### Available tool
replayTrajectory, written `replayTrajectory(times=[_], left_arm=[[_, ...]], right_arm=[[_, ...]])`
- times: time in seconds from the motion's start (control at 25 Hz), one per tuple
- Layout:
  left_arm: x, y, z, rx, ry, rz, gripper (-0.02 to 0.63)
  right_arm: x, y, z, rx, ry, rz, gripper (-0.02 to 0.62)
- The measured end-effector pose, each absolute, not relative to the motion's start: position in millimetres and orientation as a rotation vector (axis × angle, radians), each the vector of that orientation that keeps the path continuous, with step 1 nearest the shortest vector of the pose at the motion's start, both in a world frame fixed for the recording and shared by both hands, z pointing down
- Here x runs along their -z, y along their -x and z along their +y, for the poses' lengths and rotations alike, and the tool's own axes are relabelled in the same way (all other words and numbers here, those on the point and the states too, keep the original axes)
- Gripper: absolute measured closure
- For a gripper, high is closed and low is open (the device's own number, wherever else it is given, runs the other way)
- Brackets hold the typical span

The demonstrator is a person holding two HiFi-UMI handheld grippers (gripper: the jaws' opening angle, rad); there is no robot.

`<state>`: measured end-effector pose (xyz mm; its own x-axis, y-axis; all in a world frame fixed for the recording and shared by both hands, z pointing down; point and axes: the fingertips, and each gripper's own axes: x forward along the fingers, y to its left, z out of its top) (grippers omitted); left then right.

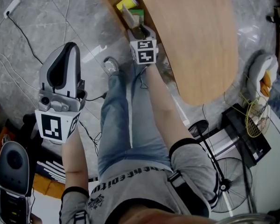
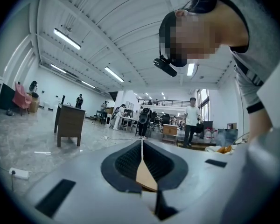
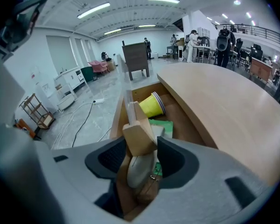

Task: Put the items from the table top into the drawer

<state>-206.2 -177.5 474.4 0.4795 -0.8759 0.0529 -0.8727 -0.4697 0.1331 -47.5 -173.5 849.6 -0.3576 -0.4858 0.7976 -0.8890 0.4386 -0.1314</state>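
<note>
Left gripper (image 1: 71, 45) is held out level over the floor, jaws clenched tip to tip with nothing between them. Right gripper (image 3: 142, 143) is angled down at the near end of the drawer (image 3: 116, 118), jaws spread and released. A wooden block (image 3: 139, 136) stands upright in the gap, and the pads sit just beside its sides. Under the block lies a pale oval thing (image 3: 141, 169); what it is I can't tell.

Deeper in the drawer there's a green flat item (image 3: 164, 125), and past it a yellow cup (image 3: 150, 105) lying on its side with its mouth to the right. The drawer is pulled out from under the table (image 3: 224, 111). The top is light wood with a curved edge, and all of it that shows is bare.

From the head view, the jeans (image 1: 121, 120) and one shoe (image 1: 112, 65) sit over the floor (image 1: 46, 17), glossy grey marble-look. A white power strip (image 1: 12, 4) and a black cable trail across it, and a fan (image 1: 228, 176) stands at lower right.

Further out it's a big white hall. A dark desk (image 3: 136, 55) stands alone on the floor, white shelf units (image 3: 70, 80) line the left wall, and people (image 3: 192, 43) stand round tables at the back. Light strips (image 3: 93, 9) run along the ceiling.
</note>
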Motion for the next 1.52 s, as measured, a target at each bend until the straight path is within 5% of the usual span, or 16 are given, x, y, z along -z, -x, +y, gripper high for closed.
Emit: replayTrajectory(times=[0.32, 0.48, 1.52], left_arm=[[-459.6, 196.9, -172.6, 0.053, -2.609, -1.515, 0.592], [-443.5, 191.0, -174.2, 0.084, -2.627, -1.497, 0.592], [-301.3, 118.5, -164.7, 0.174, -2.749, -1.341, 0.592]], right_arm=[[-822.2, 42.9, -163.7, -0.793, -1.21, -2.033, 0.405], [-788.4, 31.8, -155.5, -0.781, -1.277, -2.041, 0.589], [-505.4, -28.3, -148.5, -0.564, -1.573, -2.284, 0.591]])
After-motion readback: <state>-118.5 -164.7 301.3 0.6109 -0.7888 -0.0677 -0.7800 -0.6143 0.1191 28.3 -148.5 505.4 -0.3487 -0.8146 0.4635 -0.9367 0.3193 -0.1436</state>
